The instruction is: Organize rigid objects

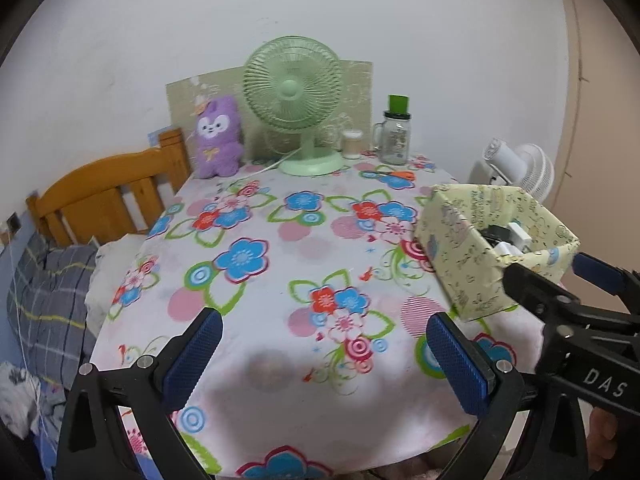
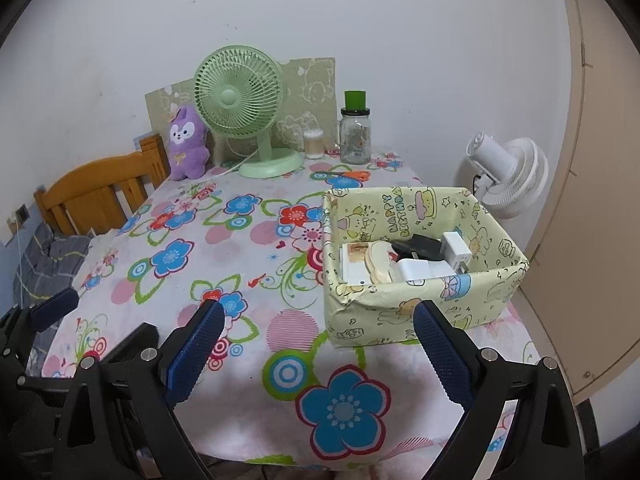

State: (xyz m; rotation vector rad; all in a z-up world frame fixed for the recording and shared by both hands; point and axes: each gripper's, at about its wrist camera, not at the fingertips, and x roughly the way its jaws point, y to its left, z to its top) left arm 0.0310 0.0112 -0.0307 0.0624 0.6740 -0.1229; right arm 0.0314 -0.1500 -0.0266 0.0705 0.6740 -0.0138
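A table (image 2: 248, 412) under a flowered cloth fills both views. Near its right edge stands the box (image 2: 400, 300), an open carton wrapped in pale yellow cartoon paper (the words "HAPPY BIRTHDAY" run along its inner far wall). Inside lie the sorted things: a white adapter (image 2: 456, 254) upright towards the right, a dark charger (image 2: 420, 246) behind it, a flat white pack (image 2: 352, 260) on the left and a cream, shoe-shaped piece (image 2: 380, 266) resting over it. They touch one another; what lies beneath cannot be told.

The right gripper (image 2: 320, 354) hangs over the near part of the table, its blue pads (image 2: 196, 352) spread wide and bare, with only cloth between them. Its right finger overlaps the box's near wall in the picture; whether it touches cannot be told. The left gripper (image 1: 324, 356) hangs further left, jaws at full spread, nothing between them but the cloth. In the left wrist view the right gripper shows as a black arm beside the box's near corner.

Along the far edge, against the wall, stand a purple plush (image 2: 186, 144), a green fan (image 2: 240, 100), a tub of cotton swabs (image 2: 313, 145) and a glass jar (image 2: 355, 136) with a green cap. Orange-handled scissors (image 2: 348, 176) lie just in front of the jar. A white fan (image 2: 508, 176) stands off the table to the right, and a wooden bed frame (image 2: 100, 192) lies to the left.
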